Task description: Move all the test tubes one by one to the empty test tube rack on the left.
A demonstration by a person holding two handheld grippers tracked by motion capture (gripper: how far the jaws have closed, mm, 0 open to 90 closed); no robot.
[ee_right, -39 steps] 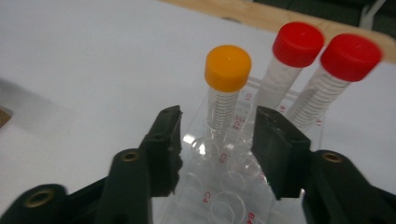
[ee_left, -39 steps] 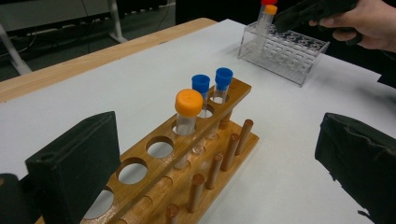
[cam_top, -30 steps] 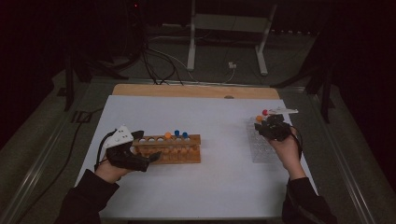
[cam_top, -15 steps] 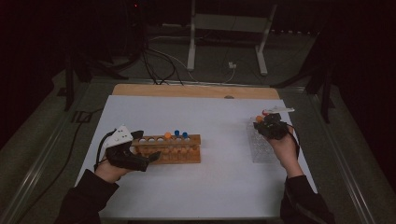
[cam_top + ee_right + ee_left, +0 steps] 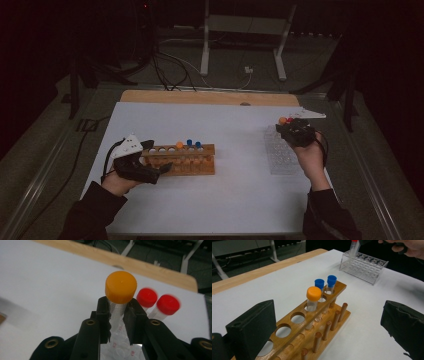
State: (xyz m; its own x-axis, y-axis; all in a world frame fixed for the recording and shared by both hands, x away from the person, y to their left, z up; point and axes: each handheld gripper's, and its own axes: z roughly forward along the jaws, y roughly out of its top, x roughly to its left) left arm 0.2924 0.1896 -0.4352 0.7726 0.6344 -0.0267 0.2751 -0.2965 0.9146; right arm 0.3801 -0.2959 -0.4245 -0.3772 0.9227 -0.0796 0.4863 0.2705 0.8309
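Observation:
My right gripper [image 5: 117,307] is shut on a clear tube with an orange cap [image 5: 121,287], holding it upright just under the cap. It is raised a little above the clear plastic rack [image 5: 280,155] at the table's right. Two red-capped tubes [image 5: 147,298] stand right behind it. My left gripper [image 5: 159,156] stands open around the left end of the wooden rack [image 5: 312,327], its jaws wide and the right one well off the wood. That rack holds one orange-capped tube [image 5: 313,297] and two blue-capped tubes [image 5: 331,282].
The white table sheet [image 5: 225,200] has free room in front and between the two racks. A bare wooden strip [image 5: 200,97] runs along the far edge. Behind the table are cables and a metal stand [image 5: 240,45] on the floor.
My right hand has risen slightly above the clear rack, taking the orange-capped tube with it. The left hand and the wooden rack have stayed put.

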